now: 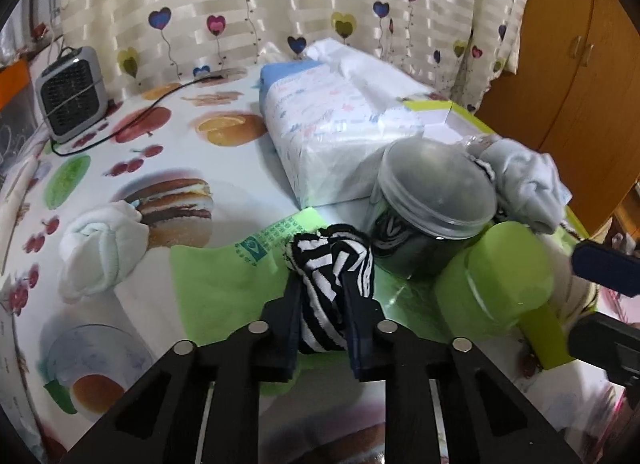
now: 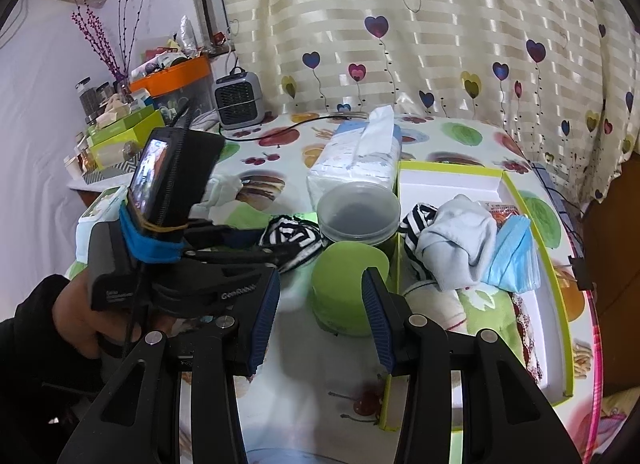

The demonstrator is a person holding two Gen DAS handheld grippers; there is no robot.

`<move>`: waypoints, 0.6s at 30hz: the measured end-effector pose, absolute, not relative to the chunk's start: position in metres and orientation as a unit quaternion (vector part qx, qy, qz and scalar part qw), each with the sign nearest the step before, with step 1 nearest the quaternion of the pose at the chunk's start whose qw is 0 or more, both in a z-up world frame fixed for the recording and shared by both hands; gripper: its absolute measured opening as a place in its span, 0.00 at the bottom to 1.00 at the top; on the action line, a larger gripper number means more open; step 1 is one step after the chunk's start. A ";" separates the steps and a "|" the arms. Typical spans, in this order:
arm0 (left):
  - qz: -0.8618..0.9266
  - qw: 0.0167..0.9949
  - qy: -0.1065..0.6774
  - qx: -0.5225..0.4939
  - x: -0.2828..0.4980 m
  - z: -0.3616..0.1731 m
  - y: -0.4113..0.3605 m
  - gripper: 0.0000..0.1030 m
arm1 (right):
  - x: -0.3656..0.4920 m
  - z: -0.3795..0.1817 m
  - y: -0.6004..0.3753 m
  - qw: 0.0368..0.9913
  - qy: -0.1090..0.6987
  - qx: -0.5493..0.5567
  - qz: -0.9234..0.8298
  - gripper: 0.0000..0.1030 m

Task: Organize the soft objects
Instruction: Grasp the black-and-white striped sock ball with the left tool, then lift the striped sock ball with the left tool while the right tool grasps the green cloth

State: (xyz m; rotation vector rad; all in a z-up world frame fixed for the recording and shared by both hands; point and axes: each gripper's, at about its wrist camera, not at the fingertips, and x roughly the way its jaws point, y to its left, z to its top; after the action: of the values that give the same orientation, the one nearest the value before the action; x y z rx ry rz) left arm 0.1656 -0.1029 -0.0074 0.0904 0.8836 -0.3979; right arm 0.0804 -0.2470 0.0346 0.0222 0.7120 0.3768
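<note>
My left gripper (image 1: 320, 284) is shut on a black-and-white striped sock bundle (image 1: 332, 260), held over a green cloth (image 1: 216, 276); the same bundle shows in the right wrist view (image 2: 292, 238). A white sock bundle (image 1: 100, 248) lies on the table to the left. A grey sock bundle (image 1: 524, 187) rests in the white box with green rim (image 2: 448, 179), beside another striped sock (image 2: 416, 223) and blue face masks (image 2: 512, 252). My right gripper (image 2: 320, 292) is open and empty, in front of a green cylinder (image 2: 348, 288).
A dark jar with a clear lid (image 1: 432, 199) and a tissue pack (image 1: 332, 131) stand behind the green cylinder (image 1: 496, 276). A small grey heater (image 1: 72, 95) with a cord sits at the back left. Boxes and an orange tray (image 2: 172, 75) crowd the left shelf.
</note>
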 end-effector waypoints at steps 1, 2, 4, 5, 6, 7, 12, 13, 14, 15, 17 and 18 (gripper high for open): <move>-0.194 0.887 0.418 0.040 0.162 -0.003 -0.101 0.13 | 0.081 0.035 -0.247 0.920 0.347 0.012 0.183 0.43; -0.196 0.888 0.414 0.036 0.160 0.000 -0.100 0.12 | 0.081 0.035 -0.247 0.920 0.347 0.012 0.183 0.43; -0.200 0.892 0.405 0.022 0.153 0.007 -0.094 0.12 | 0.081 0.036 -0.248 0.920 0.345 0.013 0.183 0.43; -0.201 0.894 0.400 0.013 0.150 0.011 -0.089 0.12 | 0.081 0.036 -0.248 0.921 0.344 0.014 0.183 0.43; -0.201 0.896 0.396 0.006 0.147 0.014 -0.085 0.12 | 0.080 0.037 -0.248 0.921 0.343 0.014 0.183 0.43; -0.202 0.898 0.391 -0.005 0.144 0.018 -0.079 0.12 | 0.080 0.038 -0.247 0.922 0.342 0.014 0.183 0.43; -0.187 0.912 0.364 -0.039 0.135 0.037 -0.049 0.12 | 0.084 0.042 -0.240 0.922 0.338 0.009 0.191 0.43; -0.180 0.915 0.358 -0.044 0.136 0.040 -0.043 0.12 | 0.085 0.043 -0.238 0.921 0.337 0.008 0.193 0.43; -0.174 0.918 0.354 -0.049 0.135 0.043 -0.036 0.12 | 0.086 0.043 -0.234 0.921 0.337 0.006 0.197 0.43; -0.168 0.920 0.350 -0.054 0.135 0.045 -0.030 0.12 | 0.088 0.043 -0.231 0.920 0.338 0.004 0.201 0.43; -0.160 0.923 0.346 -0.063 0.135 0.048 -0.020 0.12 | 0.091 0.042 -0.223 0.918 0.339 0.000 0.208 0.43; -0.156 0.924 0.344 -0.067 0.135 0.049 -0.015 0.12 | 0.094 0.041 -0.218 0.916 0.341 -0.003 0.213 0.43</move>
State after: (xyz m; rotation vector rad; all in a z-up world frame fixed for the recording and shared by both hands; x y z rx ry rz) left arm 0.1347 -0.0150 0.0487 -0.1380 0.7058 -0.3199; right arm 0.0939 -0.2181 0.0414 -0.0064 0.7008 0.4377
